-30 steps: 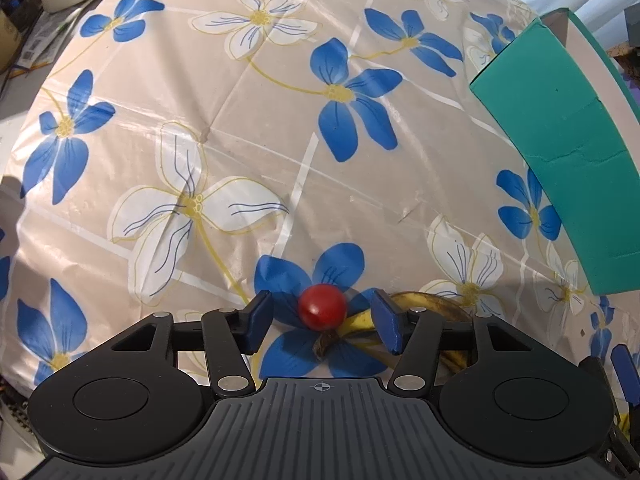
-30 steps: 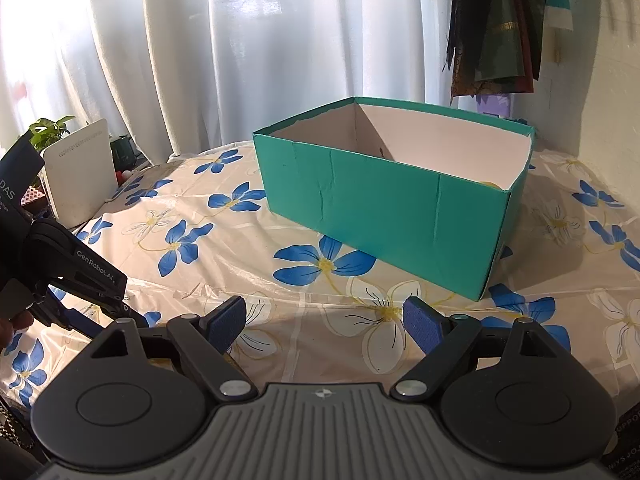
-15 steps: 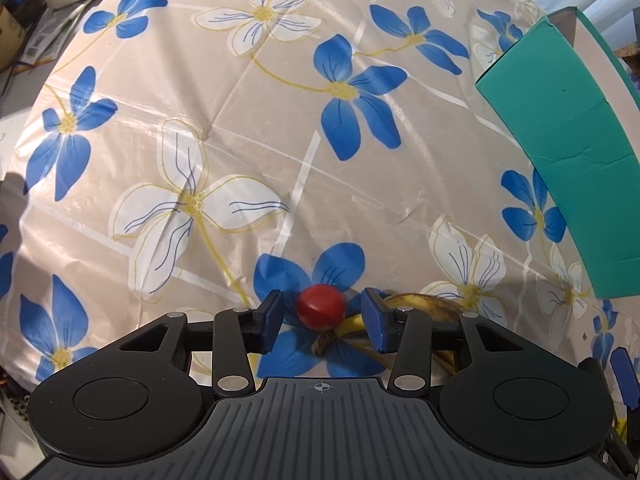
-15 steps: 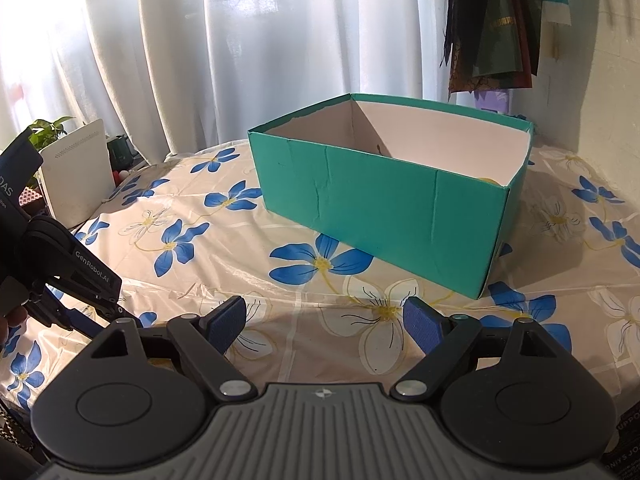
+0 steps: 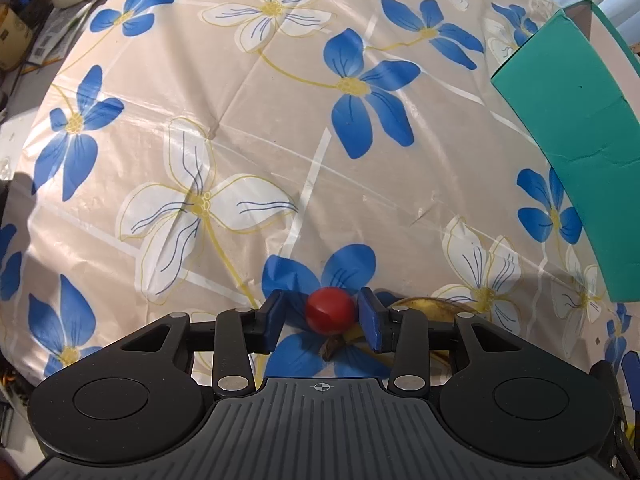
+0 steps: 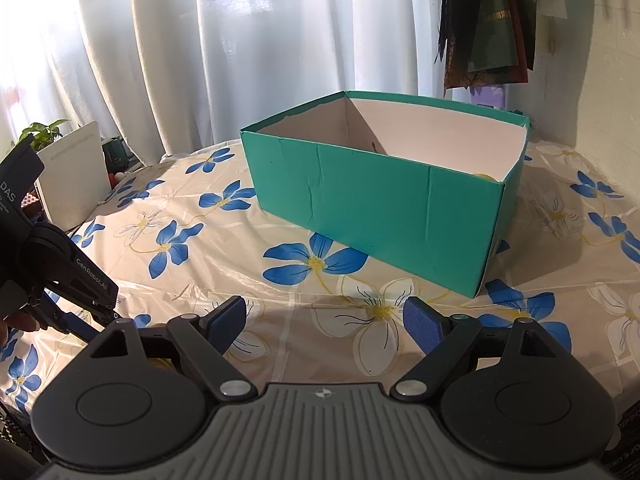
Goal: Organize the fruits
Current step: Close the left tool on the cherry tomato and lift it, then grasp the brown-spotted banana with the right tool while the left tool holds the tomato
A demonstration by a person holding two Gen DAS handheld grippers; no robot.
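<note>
A small red tomato (image 5: pixel 329 309) sits between the blue pads of my left gripper (image 5: pixel 325 316), which has narrowed around it; the right pad touches it, while a small gap shows on the left. A banana (image 5: pixel 416 312) lies on the flowered tablecloth just behind and to the right of it. The open teal box (image 6: pixel 380 196) stands on the table ahead of my right gripper (image 6: pixel 326 322), which is open and empty above the cloth. The box also shows at the right edge of the left wrist view (image 5: pixel 576 128). The left gripper's body shows at the left of the right wrist view (image 6: pixel 60 276).
A white container (image 6: pixel 76 172) and a potted plant (image 6: pixel 40 136) stand at the table's far left. White curtains hang behind the table. Clothes (image 6: pixel 488 20) hang on the wall at the upper right. The table's left edge drops off near clutter (image 5: pixel 24 28).
My left gripper's jaws have narrowed steadily around the tomato. The right gripper has stayed open and shifted only slightly.
</note>
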